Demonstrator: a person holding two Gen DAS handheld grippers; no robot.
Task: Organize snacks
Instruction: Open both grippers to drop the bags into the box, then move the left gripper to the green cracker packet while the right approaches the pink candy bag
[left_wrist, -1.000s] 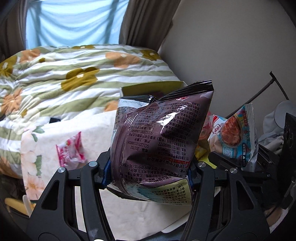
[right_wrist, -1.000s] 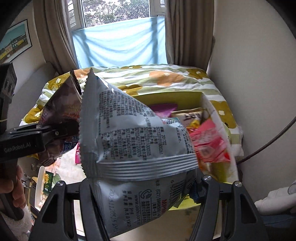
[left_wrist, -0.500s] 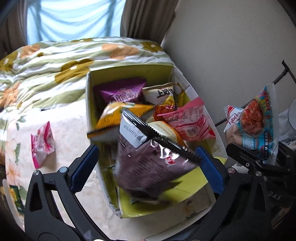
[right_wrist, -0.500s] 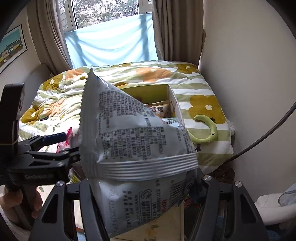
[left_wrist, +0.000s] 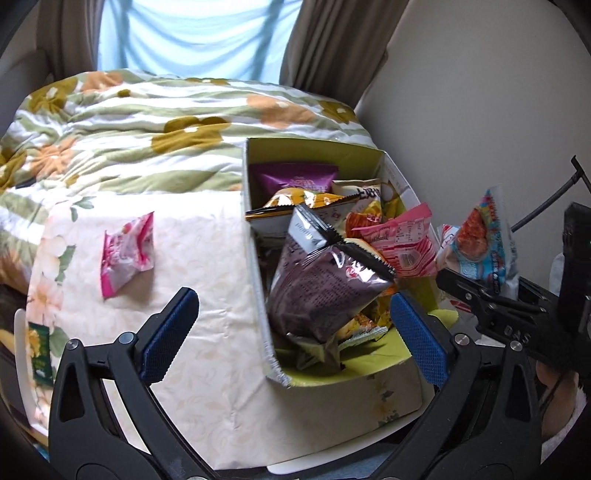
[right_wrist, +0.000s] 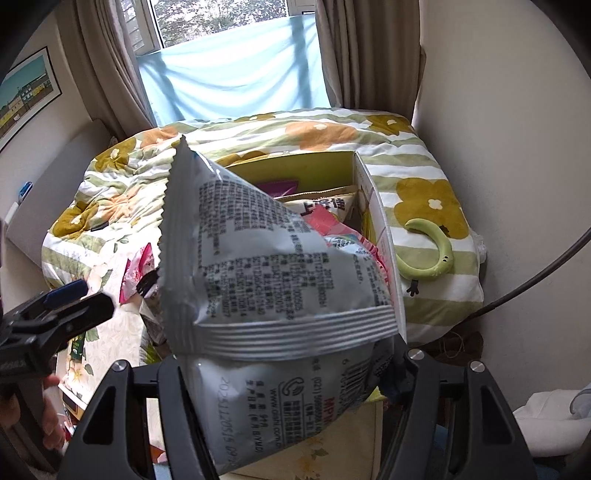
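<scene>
My left gripper (left_wrist: 293, 336) stands wide open above the near end of a box with a green inside (left_wrist: 369, 365). A dark purple snack bag (left_wrist: 325, 288) lies free in the box on top of several other packets. My right gripper (right_wrist: 284, 373) has a silver-grey snack bag (right_wrist: 266, 266) between its fingers. Its jaws are opening, but the bag still stands upright in them, over the box's near right corner (right_wrist: 380, 229). In the left wrist view this bag's blue and red front (left_wrist: 480, 243) shows to the right of the box. A small pink packet (left_wrist: 125, 254) lies on the cream cloth left of the box.
The box sits on a bed with a flowered quilt (left_wrist: 147, 122), close to a wall (left_wrist: 480, 110) on the right. A green curved toy (right_wrist: 432, 254) lies on the quilt right of the box. A dark cable (right_wrist: 535, 280) runs along the wall. Curtains and a window are behind.
My left gripper opened and the dark purple bag dropped into the box, then the gripper drew back. My right gripper carried the silver bag rightward to the box's right side.
</scene>
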